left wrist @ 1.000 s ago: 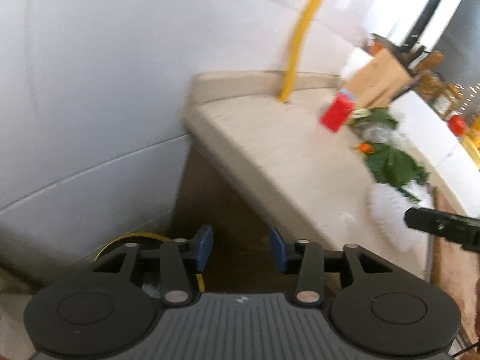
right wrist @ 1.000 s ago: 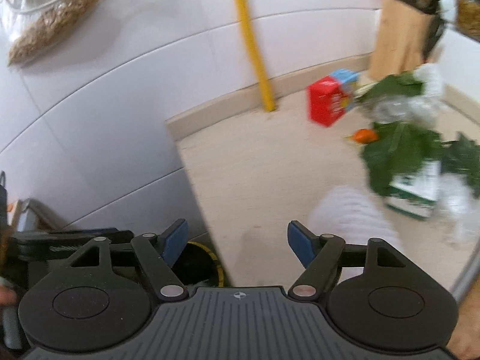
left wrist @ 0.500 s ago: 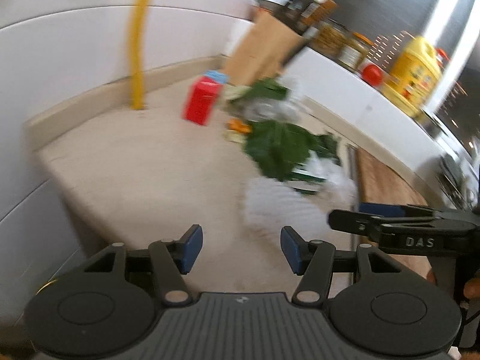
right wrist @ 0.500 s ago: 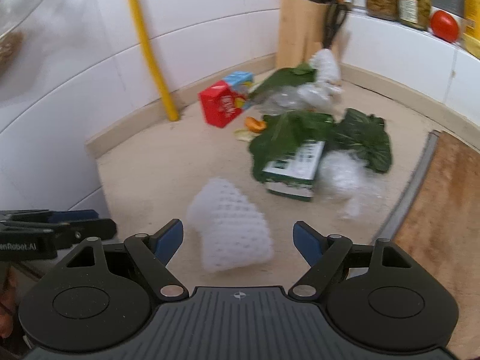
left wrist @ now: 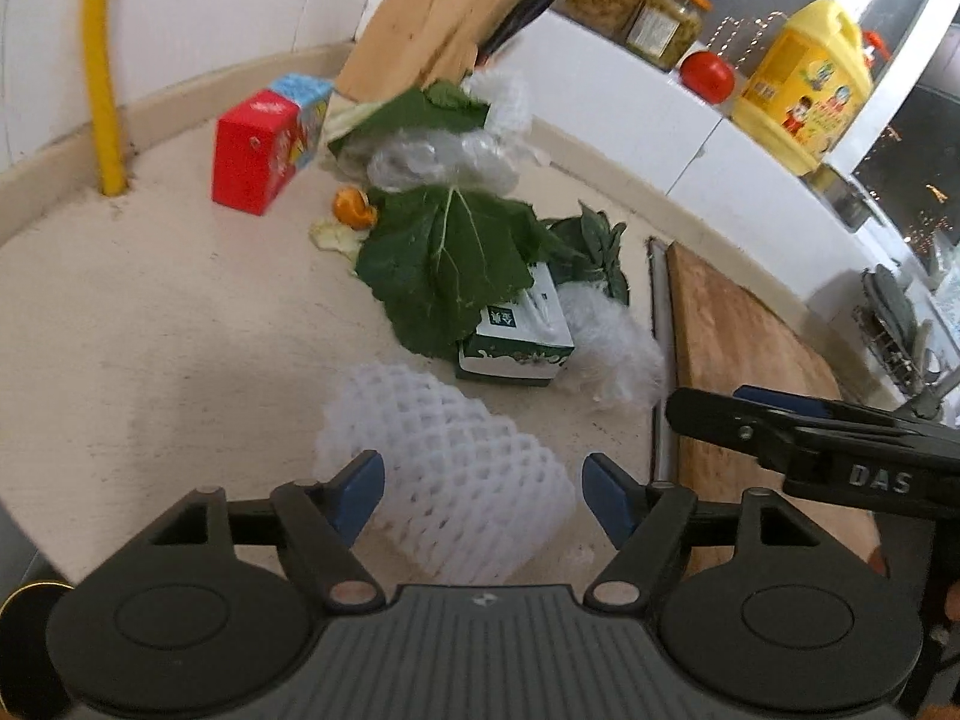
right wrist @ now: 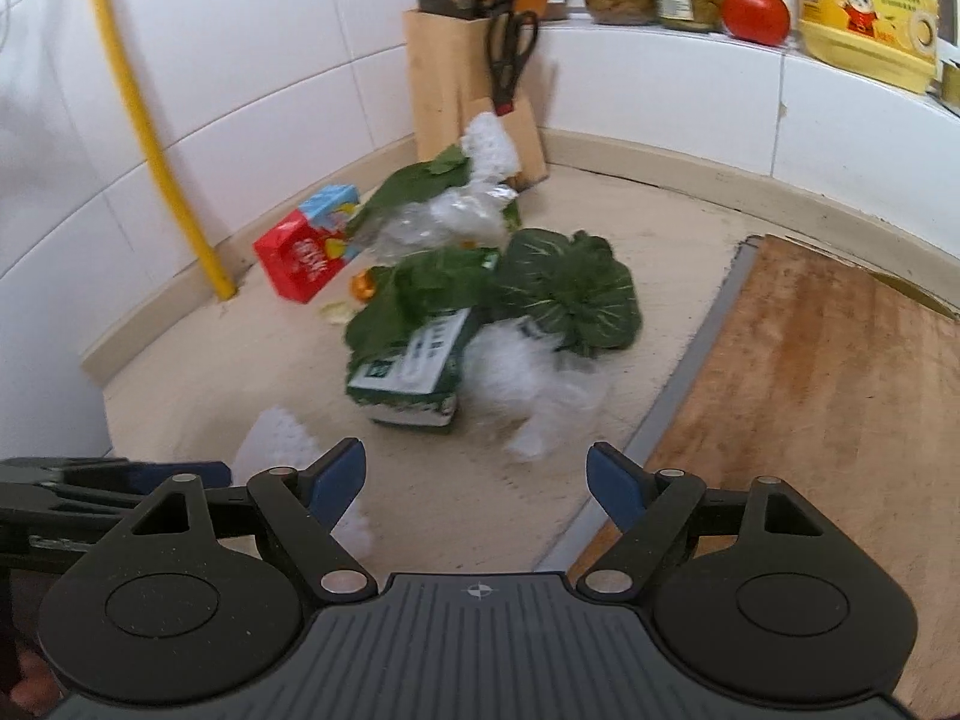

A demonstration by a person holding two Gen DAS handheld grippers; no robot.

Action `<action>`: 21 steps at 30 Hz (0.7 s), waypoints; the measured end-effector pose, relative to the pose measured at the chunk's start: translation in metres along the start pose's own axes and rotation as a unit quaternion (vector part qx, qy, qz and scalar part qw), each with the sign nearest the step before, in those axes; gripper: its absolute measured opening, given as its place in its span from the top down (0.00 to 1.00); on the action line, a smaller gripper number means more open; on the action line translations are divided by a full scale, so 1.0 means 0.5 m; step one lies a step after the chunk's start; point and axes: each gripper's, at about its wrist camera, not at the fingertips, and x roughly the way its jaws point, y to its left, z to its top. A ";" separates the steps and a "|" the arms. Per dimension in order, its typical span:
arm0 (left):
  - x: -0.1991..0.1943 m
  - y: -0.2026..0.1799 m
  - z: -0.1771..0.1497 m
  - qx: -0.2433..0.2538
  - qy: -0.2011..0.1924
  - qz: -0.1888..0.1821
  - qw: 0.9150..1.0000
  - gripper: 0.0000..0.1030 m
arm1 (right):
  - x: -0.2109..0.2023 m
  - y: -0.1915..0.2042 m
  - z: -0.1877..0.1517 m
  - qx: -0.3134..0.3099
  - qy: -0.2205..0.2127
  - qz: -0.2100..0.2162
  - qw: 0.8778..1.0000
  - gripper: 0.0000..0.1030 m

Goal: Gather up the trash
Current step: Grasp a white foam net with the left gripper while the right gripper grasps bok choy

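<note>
Trash (left wrist: 456,276) lies in a loose pile near the back corner of the bench (left wrist: 150,324), none of it yet held.

Left wrist view: the left gripper (left wrist: 483,489) points down over a white foam net sleeve (left wrist: 444,474), the nearest piece, which lies apart from the pile. Its jaws have just been opening and now stand wide; the sleeve shows between them, but the pads are not pressing on it. Behind lie a green-and-white carton (left wrist: 519,342) under a large green leaf (left wrist: 444,264), crumpled clear plastic (left wrist: 612,342), an orange peel (left wrist: 354,207) and a red carton (left wrist: 258,150). A wooden cutting board (left wrist: 738,372) lies to the right, with the right gripper's finger (left wrist: 780,426) above its near edge. A knife block (left wrist: 432,18) stands in the corner.

Right wrist view: the right gripper (right wrist: 477,480) has its jaws wide apart and empty, aimed at bare bench short of the green-and-white carton (right wrist: 414,366) and clear plastic (right wrist: 528,384). The foam sleeve (right wrist: 282,438) shows at lower left, beside the left gripper (right wrist: 120,480).

Progress, as a judgement: whatever may already be collected cannot be told, since no bin is in view. Every visible piece remains on the bench; the sleeve looks the likely next pick.
</note>
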 end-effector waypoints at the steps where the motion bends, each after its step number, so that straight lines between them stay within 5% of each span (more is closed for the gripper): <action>1: 0.011 -0.004 0.002 0.003 0.004 0.008 1.000 0.35 | 0.004 -0.006 0.002 0.002 0.001 0.000 1.000 0.17; 9: 0.034 -0.015 0.006 0.034 -0.007 0.083 0.996 0.36 | 0.039 -0.028 0.024 0.004 0.009 0.011 1.000 0.16; 15: 0.011 0.009 0.010 0.027 -0.006 0.073 0.997 0.82 | 0.068 -0.033 0.052 -0.006 0.009 0.014 1.000 0.16; 21: -0.038 0.031 0.046 0.007 -0.031 0.059 0.998 0.85 | 0.081 -0.035 0.081 -0.026 -0.002 0.009 1.000 0.16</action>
